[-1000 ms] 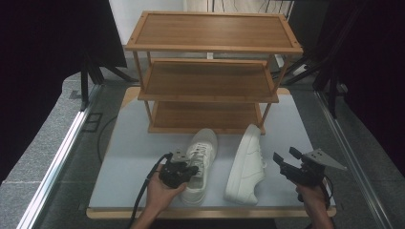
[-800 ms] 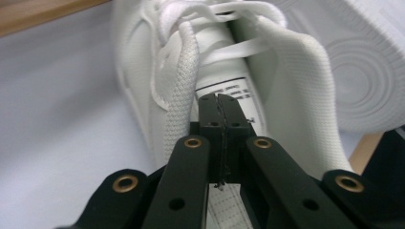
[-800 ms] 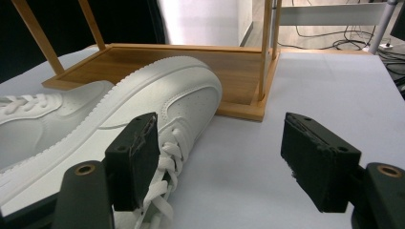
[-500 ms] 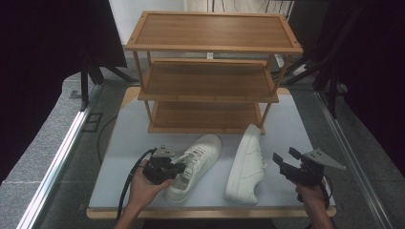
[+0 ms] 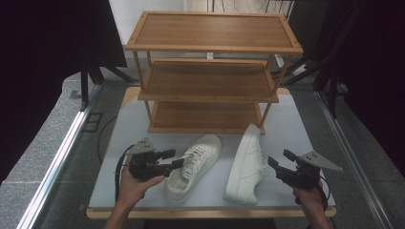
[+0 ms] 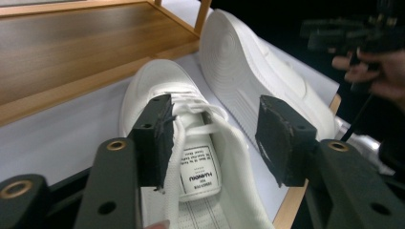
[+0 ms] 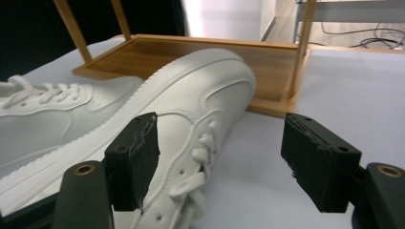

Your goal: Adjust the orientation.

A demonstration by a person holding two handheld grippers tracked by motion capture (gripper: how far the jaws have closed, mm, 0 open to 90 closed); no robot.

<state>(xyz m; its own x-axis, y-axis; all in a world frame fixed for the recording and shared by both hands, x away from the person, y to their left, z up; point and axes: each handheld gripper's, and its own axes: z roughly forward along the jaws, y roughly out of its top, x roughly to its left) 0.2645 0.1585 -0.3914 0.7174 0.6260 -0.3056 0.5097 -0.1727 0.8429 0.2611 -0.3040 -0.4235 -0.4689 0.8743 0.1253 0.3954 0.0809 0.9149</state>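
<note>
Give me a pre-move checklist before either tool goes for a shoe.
1. Left tool open: ok; its jaws have just been opening and stand apart at the upright shoe's collar, pads not pressing.
2. Right tool open: ok; nothing between its jaws.
3. Upright shoe resting on its sole: ok, angled toward the rack.
4. Second shoe upright: not ok; it lies on its side, sole toward the first shoe.
5. Bottom shelf free: ok, nothing on it.
6. Shoes apart from each other: cannot tell; they lie close.
</note>
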